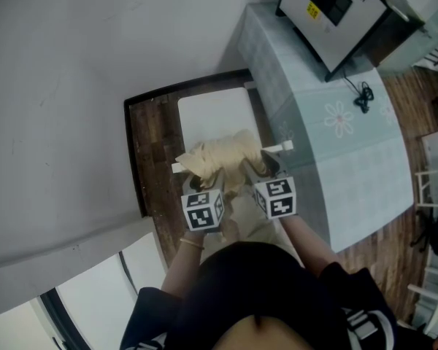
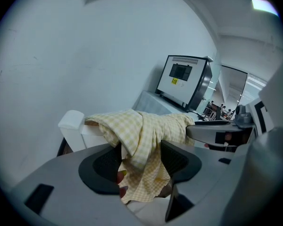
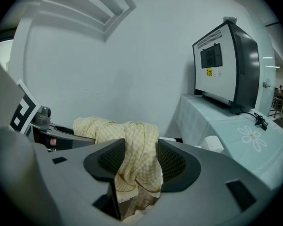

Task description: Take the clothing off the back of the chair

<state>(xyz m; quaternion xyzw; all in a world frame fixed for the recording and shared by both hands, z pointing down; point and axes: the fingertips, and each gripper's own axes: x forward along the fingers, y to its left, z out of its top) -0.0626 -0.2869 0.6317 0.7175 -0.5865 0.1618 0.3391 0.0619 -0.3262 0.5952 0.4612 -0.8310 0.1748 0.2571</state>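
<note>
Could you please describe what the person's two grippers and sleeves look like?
The left gripper and right gripper each have a smooth grey body and black jaws with textured pads. Each carries a white cube with black square markers. The person wears black sleeves.

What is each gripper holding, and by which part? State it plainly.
The checked cloth on the chair back: the left gripper pinches a hanging fold, the right gripper another fold beside it.

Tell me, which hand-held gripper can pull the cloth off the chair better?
Right, probably, only just: the cloth fills the jaws of the right hand-held gripper. The left hand-held gripper holds a fold too, so both could lift.
</note>
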